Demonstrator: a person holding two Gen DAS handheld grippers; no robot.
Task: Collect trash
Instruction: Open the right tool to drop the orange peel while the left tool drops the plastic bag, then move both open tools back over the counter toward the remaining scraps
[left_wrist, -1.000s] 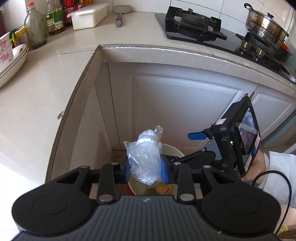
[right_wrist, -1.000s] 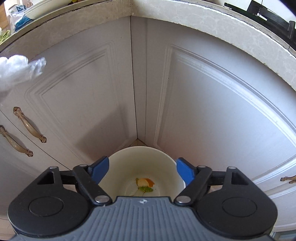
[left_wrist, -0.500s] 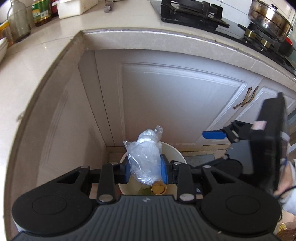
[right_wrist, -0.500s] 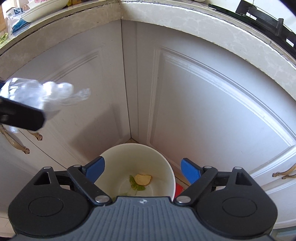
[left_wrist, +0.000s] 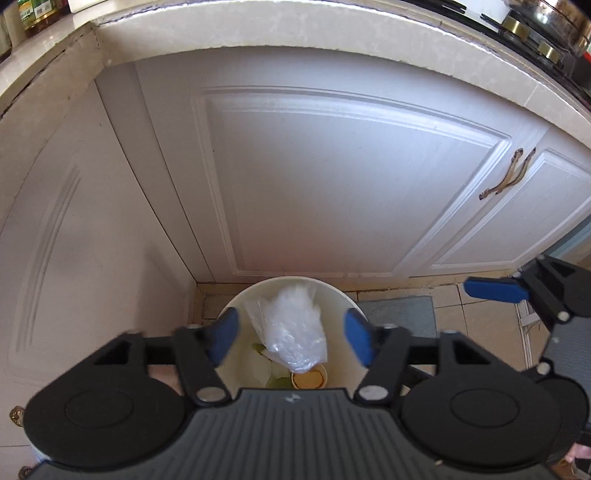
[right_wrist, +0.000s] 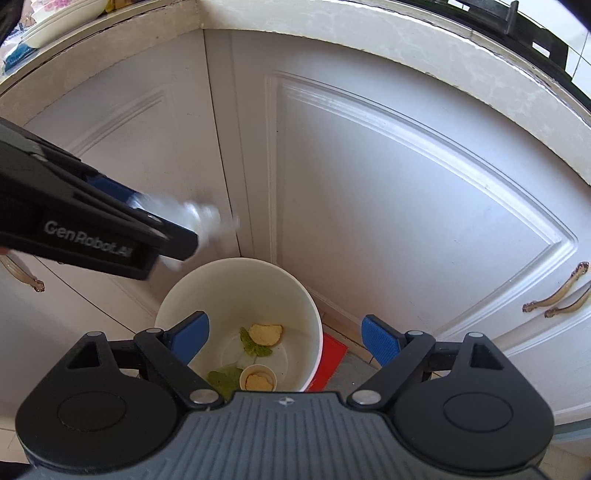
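A white round bin (left_wrist: 240, 306) stands on the floor in the cabinet corner; it also shows in the right wrist view (right_wrist: 295, 291). My left gripper (left_wrist: 291, 338) is open above it, and a crumpled clear plastic bag (left_wrist: 295, 332) hangs loose between the blue pads, over the bin mouth. From the right wrist view the bag (right_wrist: 199, 218) blurs at the tip of the left gripper, above the bin's left rim. My right gripper (right_wrist: 284, 341) is open and empty over the bin. Inside lie green leaves (right_wrist: 255, 347), a yellow peel (right_wrist: 266, 332) and a small paper cup (right_wrist: 257, 378).
White cabinet doors (left_wrist: 332, 177) meet in a corner behind the bin, with brass handles (right_wrist: 557, 295) at the right. The countertop edge (left_wrist: 295, 26) overhangs above. A red flat object (right_wrist: 330, 362) lies on the tiled floor beside the bin.
My left gripper has lowered toward the bin and its jaws have opened, letting go of the plastic bag. My right gripper has stayed open over the bin.
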